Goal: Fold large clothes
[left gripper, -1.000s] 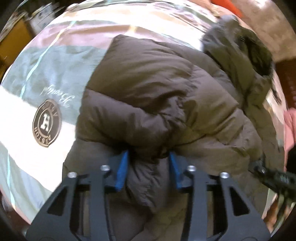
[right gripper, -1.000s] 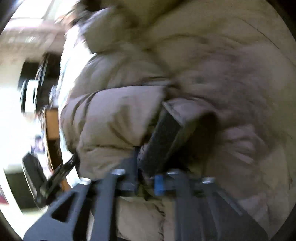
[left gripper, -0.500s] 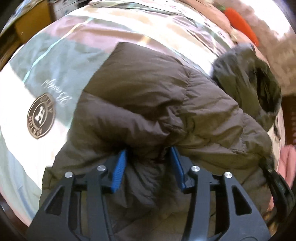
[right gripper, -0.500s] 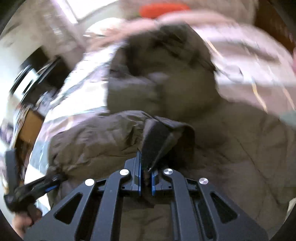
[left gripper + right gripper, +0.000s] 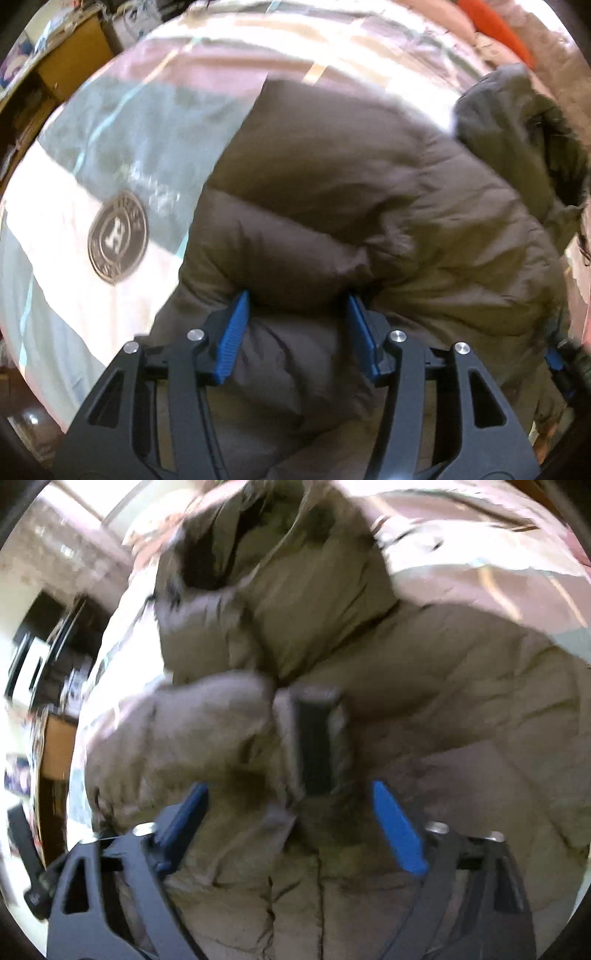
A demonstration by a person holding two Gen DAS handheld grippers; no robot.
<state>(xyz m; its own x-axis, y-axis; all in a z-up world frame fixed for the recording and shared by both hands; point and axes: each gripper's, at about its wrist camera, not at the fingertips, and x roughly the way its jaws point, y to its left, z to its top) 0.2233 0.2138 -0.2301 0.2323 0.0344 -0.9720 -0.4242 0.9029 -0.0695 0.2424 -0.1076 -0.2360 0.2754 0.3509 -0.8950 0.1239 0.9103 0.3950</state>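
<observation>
on the bed: both grippers letting go of the puffer jacket

on the striped bedspread (image 5: 92, 302) lies the brown puffer jacket (image 5: 332, 192), taking up the middle and right of the left wrist view. long axis runs from the lower edge of that view up and right to the hood (image 5: 517, 147), so the hood end points toward the far right corner, near an orange thing (image 5: 495, 26) at the top edge.

a sleeve (image 5: 280, 258) is folded across the body, crosswise to the long axis. its cuff (image 5: 314, 738) shows in the right wrist view: dark inner band, lying on the body.

left gripper (image 5: 295, 328): jaws opening, a bulge of sleeve fabric between the blue pads (image 5: 232, 336). whether the pads touch the cloth i cannot tell; no pinch visible.

right gripper (image 5: 291, 823): jaws opening, pads (image 5: 399, 830) standing clear on either side of the cuff, nothing pinched. this view is blurred.

edges: jacket's left edge is a clean line against the bedspread, just right of a round logo (image 5: 118, 236) printed on the cloth. bare bedspread to the left of the jacket and above it, a broad strip. on the right the hood sits close to the bed edge, little room there. wooden furniture (image 5: 70, 62) beyond the bed at upper left.
</observation>
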